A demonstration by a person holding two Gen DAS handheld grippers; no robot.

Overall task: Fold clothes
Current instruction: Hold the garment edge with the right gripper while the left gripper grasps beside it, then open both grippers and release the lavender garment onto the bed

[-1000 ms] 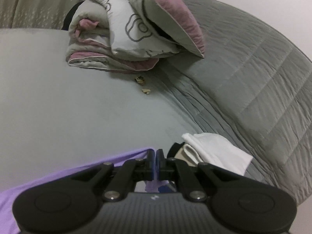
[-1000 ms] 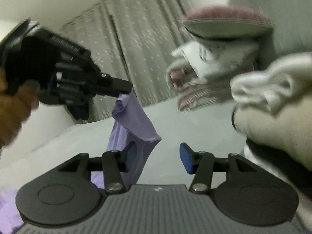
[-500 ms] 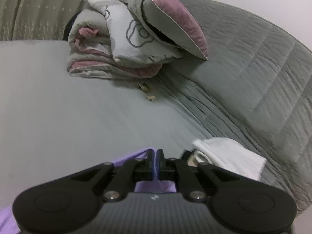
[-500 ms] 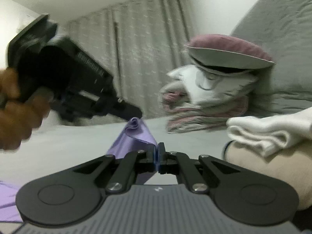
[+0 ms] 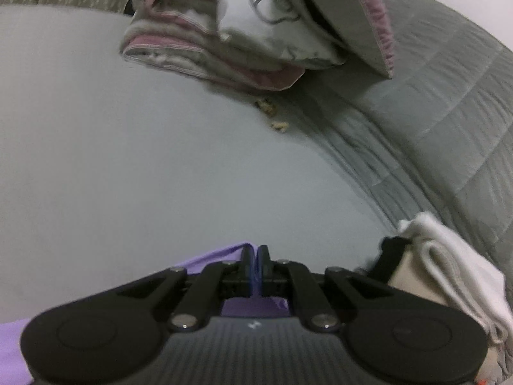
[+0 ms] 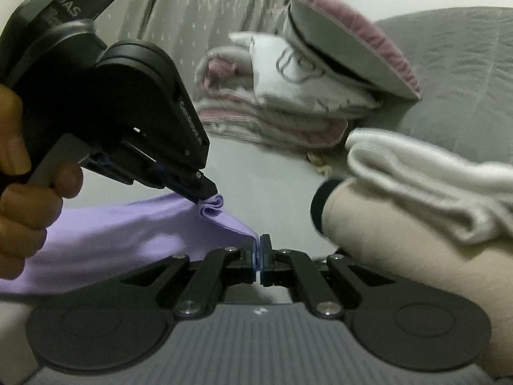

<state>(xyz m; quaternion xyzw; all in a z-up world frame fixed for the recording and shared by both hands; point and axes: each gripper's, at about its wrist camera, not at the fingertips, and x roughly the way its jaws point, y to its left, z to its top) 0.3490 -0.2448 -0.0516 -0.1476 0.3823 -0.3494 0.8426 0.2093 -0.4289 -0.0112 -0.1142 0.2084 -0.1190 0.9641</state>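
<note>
Lowered purple garment [image 6: 105, 240] edge (bed [image 5: 128, 166] open ahead)

Lilac garment [image 6: 121, 227], plain grey bedsheet [image 5: 128, 166], pink-and-grey folded quilt [image 5: 224, 48].

Smooth lilac cloth garment [image 6: 128, 224], matt black plastic left gripper [image 6: 205, 192], quilted grey fabric headboard [image 5: 433, 112].

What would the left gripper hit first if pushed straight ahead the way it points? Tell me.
Most likely the bare grey bed surface: the left gripper, shut on the purple garment, points slightly downward across it. The folded quilt stack lies farther on. Depth is unclear.
</note>
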